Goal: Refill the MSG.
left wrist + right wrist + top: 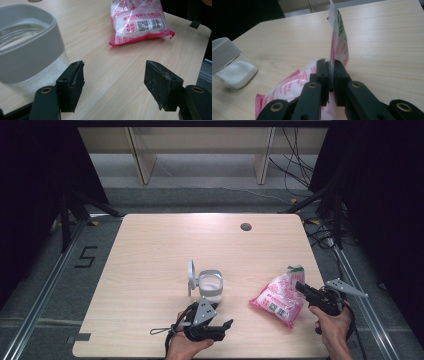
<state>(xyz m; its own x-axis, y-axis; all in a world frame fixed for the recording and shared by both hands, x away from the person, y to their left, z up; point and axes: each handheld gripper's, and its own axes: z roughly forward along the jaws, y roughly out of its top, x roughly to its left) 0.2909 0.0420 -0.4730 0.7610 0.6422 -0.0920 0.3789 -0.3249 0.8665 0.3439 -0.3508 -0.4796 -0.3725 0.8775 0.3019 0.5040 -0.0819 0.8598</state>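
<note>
- Here the right gripper (331, 75) pinches the top edge of the bag (278, 299), its jaws nearly together with only the film between them; the pads look to be on the film, though the hold seems light.
- The bag lies on the table (150, 250) at the right near side, its pinched flap standing upright in the right gripper view.
- The jar (210, 287) stands near the table's middle, its lid (191, 277) swung up at the left, with white grains in the bottom.
- The left gripper (113, 82) hangs spread, nothing between its jaws, just beside the jar on the near side.
- Judged from this, the step in hand is taking hold of the bag to bring it to the open jar.
- Next, the pinch likely needs to be firm before lifting, as thin film can slip.
- The left gripper would probably do well to steady the jar, whose light body could tip.
</note>
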